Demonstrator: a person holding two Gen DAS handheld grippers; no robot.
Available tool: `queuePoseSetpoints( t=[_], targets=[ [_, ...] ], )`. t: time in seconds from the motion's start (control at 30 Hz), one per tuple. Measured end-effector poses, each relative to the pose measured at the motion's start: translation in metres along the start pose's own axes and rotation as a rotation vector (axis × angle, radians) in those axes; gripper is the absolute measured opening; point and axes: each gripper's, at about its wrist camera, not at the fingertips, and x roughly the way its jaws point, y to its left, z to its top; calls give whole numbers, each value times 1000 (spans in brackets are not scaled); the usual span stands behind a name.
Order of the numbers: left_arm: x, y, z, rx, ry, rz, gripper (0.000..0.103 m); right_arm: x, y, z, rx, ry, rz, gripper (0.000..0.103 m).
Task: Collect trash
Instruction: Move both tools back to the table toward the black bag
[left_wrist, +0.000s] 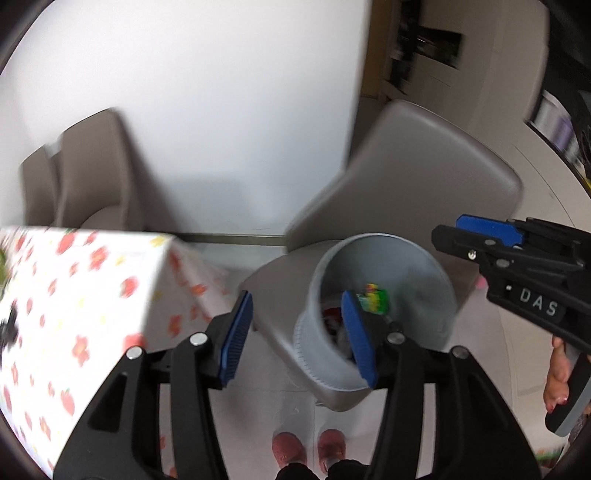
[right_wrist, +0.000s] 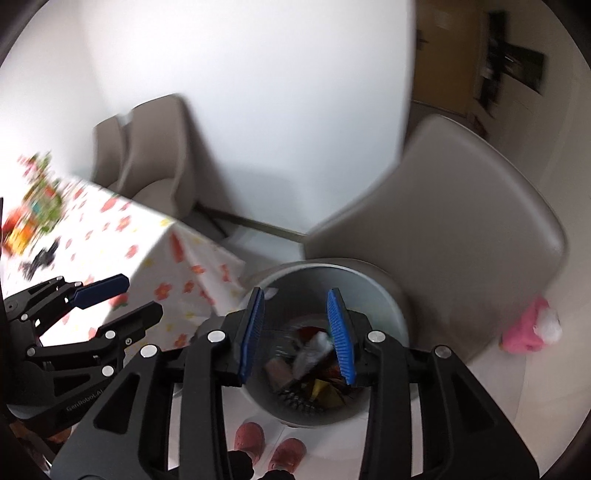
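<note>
With both my left gripper (left_wrist: 299, 334) and right gripper (right_wrist: 299, 334) spread wide and empty over the bin (right_wrist: 384, 295), several wrappers (right_wrist: 317, 373) are in, while blurred litter (right_wrist: 33, 214) remains on the table (right_wrist: 147, 236).

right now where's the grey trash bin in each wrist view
Left wrist view: the grey trash bin is right of centre, low, standing on the chair seat, behind the right finger of the left gripper.
Right wrist view: the bin is at lower centre, straight below the open right gripper, with wrappers inside.
Shared landmark: the floral tablecloth, left of the bin in both.
</note>
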Motion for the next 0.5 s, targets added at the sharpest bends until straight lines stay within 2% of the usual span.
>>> queuePoseSetpoints(
  t=[0.2,0.5],
  targets=[
    [-40,74,-34,-170,-25,185,55,21,103,15,-220,15,175,34],
    [-110,211,-114,-489,-26,433,55,40,294,14,-518,47,420,35]
  ],
)
